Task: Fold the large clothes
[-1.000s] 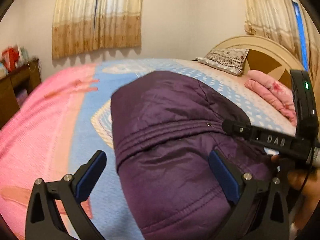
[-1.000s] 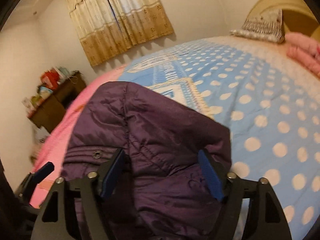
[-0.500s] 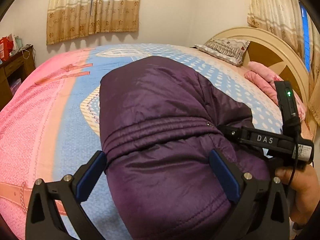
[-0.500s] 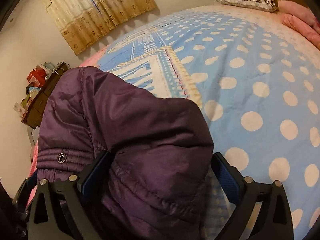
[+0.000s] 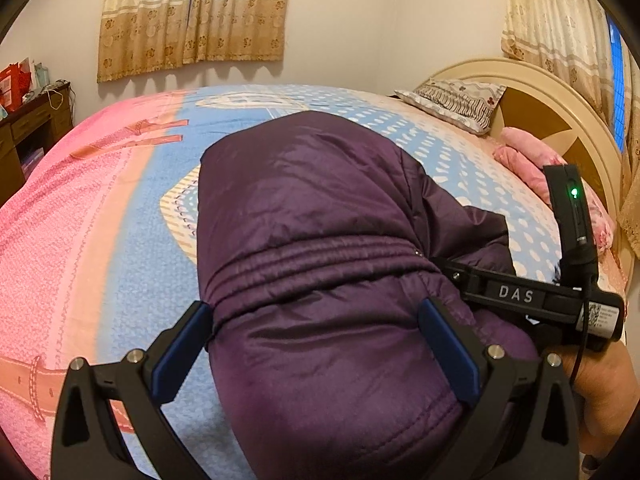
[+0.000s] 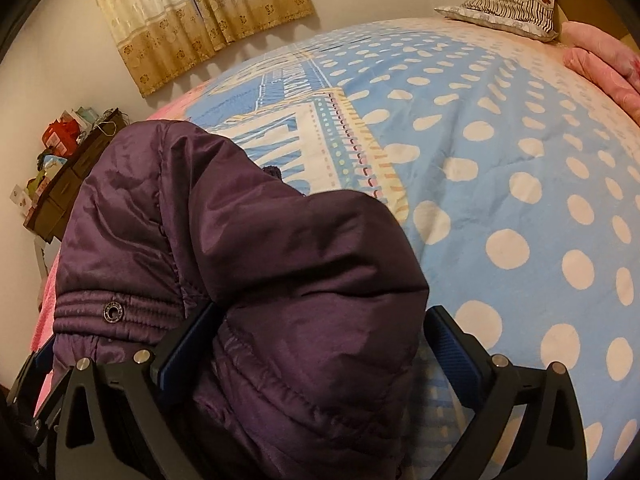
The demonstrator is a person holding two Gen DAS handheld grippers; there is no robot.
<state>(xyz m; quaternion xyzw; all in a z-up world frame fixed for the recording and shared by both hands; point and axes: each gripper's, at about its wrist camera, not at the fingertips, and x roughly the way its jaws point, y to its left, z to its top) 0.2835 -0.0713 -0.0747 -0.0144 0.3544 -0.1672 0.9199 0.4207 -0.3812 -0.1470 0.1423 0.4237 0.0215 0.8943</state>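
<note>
Both hand-held grippers stand with jaws spread wide around the jacket (image 5: 320,240), not clamped: the left hand-held gripper (image 5: 316,340) straddles the padded hem at lower centre of its view, and the right hand-held gripper (image 6: 316,344) straddles a puffed fold at lower centre of its own. The purple jacket lies bundled on the bed (image 5: 120,200), filling the middle and lower frame in both views. Padding this thick and slick would likely spring back, so I judge that a loose bite could let the fold slip out and reopen; the bulk may also be too fat for the jaws to close on fully. With the two tools so near each other at lower right of the left view, they might knock together. Around it, a pillow (image 5: 452,100) and pink blanket (image 5: 532,164) sit upper right, a dresser (image 6: 72,184) at left, curtains (image 5: 192,12) above; none blocks the fold.
</note>
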